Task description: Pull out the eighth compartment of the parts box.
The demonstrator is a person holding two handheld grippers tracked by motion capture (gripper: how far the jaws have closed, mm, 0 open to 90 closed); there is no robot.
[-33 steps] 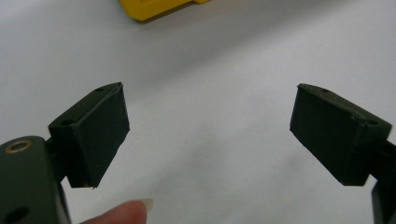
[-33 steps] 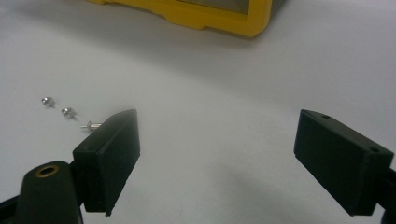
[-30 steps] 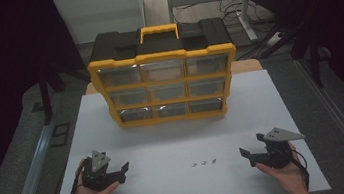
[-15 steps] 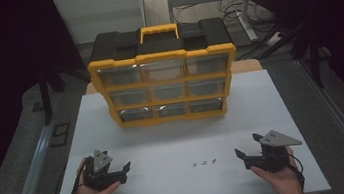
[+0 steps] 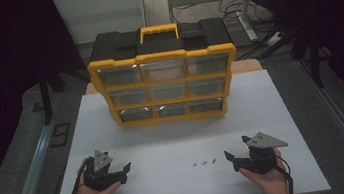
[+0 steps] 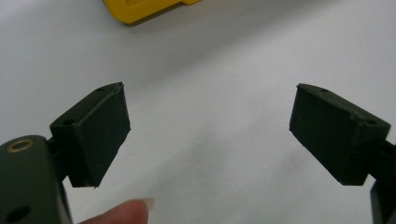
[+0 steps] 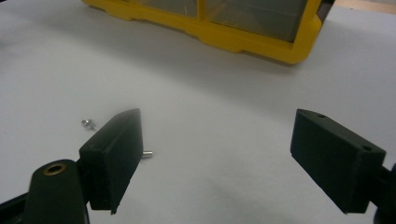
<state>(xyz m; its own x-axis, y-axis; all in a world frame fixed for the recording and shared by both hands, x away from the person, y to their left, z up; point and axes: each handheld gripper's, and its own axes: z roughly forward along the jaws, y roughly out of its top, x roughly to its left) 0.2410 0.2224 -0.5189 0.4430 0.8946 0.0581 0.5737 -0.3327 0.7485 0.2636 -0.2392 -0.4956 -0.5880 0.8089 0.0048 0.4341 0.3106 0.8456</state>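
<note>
1. The small screws (image 5: 204,163) lie loose on the white surface (image 5: 165,138), just left of the right gripper (image 5: 235,160), well short of the yellow organiser (image 5: 166,85).
2. They look tiny; wide-open jaws could flick one away or pinch nothing.
3. The left gripper (image 5: 123,171), also spread open and empty, rests well apart.

The high view looks forward and down over the white bench (image 5: 262,110); both gripper views sit low, close above it, sharing the yellow plastic drawer organiser (image 5: 165,80) (image 6: 140,8) (image 7: 224,23).
</note>
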